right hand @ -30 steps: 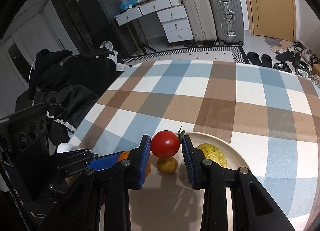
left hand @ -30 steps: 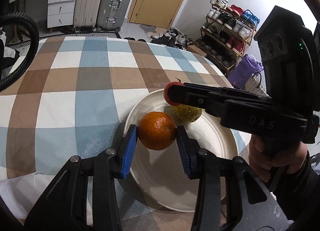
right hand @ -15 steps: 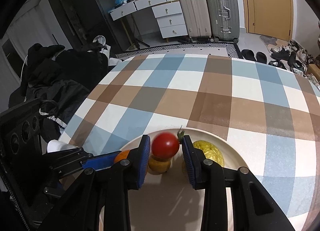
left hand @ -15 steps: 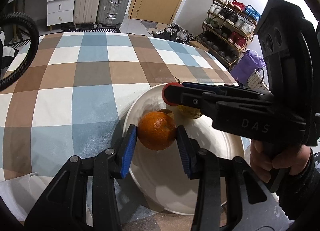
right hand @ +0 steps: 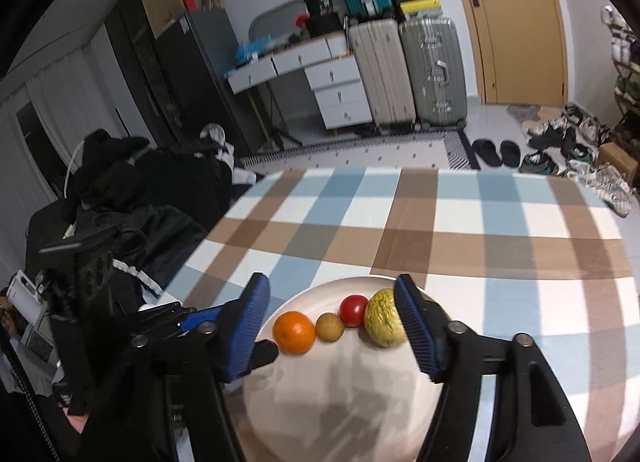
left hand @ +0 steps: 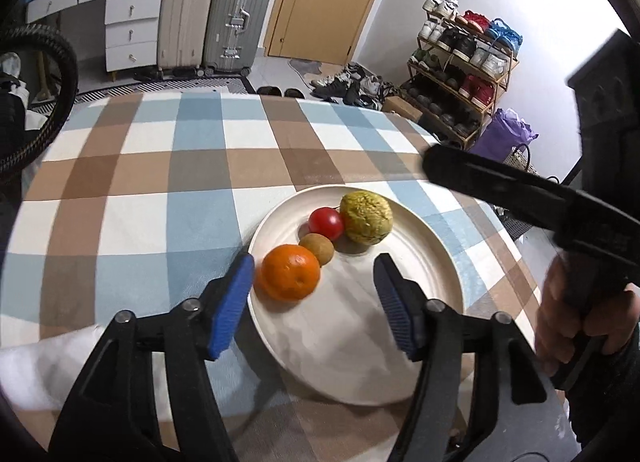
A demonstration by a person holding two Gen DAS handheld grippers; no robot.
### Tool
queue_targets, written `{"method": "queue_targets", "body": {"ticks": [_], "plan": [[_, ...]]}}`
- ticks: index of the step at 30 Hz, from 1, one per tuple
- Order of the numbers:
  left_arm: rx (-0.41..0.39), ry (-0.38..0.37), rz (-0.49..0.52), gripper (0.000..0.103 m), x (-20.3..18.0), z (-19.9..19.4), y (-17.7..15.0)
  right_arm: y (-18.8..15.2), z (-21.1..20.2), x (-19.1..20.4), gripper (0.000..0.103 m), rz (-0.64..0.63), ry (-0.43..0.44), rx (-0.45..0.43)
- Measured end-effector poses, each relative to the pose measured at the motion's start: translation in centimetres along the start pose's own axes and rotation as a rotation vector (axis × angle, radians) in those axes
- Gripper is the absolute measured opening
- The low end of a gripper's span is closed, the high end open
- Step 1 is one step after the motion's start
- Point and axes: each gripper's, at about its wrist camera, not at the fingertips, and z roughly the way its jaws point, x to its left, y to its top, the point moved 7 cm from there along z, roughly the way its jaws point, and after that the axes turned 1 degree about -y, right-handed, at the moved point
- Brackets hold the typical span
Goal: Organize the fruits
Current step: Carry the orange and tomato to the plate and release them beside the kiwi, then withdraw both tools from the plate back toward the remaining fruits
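Observation:
A white plate (left hand: 420, 326) (right hand: 352, 414) on the checked tablecloth carries a row of fruit: an orange (left hand: 288, 272) (right hand: 294, 332), a small brown fruit (left hand: 317, 248) (right hand: 329, 327), a red tomato (left hand: 326, 223) (right hand: 353, 310) and a bumpy yellow-green fruit (left hand: 366, 217) (right hand: 384, 323). My left gripper (left hand: 316, 302) stands open just behind the orange, holding nothing. My right gripper (right hand: 334, 330) is open too, raised above the row with its blue pads wide of the fruit. The right gripper's black arm crosses the right side of the left wrist view.
The checked tablecloth (left hand: 160, 182) stretches away beyond the plate. A hand (left hand: 576, 318) holds the right gripper's handle at the table's right edge. Dark clothes are piled on a chair (right hand: 132, 198) to the left. Suitcases (left hand: 216, 18) and a shoe rack (left hand: 460, 62) stand far behind.
Both grippers have opened and drawn back. The orange and the tomato now lie on the plate, free of the pads, in a row with the other two fruits.

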Motion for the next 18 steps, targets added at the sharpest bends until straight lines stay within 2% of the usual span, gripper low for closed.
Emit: {"method": "queue_targets", "body": {"ticks": [4, 8, 10, 14, 16, 18], "plan": [[-0.032, 0.024, 0.001, 0.078, -1.2, -3.2, -0.5, -0.5, -4.5, 0.6, 0.084, 0.004, -0.007, -0.069], [-0.068, 0.047, 0.012, 0.081, -2.6, -6.3, -0.7, -1.6, -8.8, 1.5, 0.09, -0.002, -0.008, -0.118], [-0.08, 0.065, 0.023, 0.084, -3.3, -7.8, -0.9, -2.4, -10.8, 2.0, 0.098, 0.001, -0.01, -0.147], [-0.121, 0.094, 0.043, 0.093, -5.1, -11.3, -1.8, -4.4, -14.5, 3.0, 0.101, -0.006, -0.013, -0.204], [-0.141, 0.091, 0.04, 0.101, -5.8, -12.8, -2.3, -5.5, -16.1, 3.5, 0.102, -0.008, -0.012, -0.227], [-0.161, 0.086, 0.042, 0.101, -6.8, -14.5, -3.1, -6.5, -17.8, 3.8, 0.103, -0.012, -0.019, -0.251]]}}
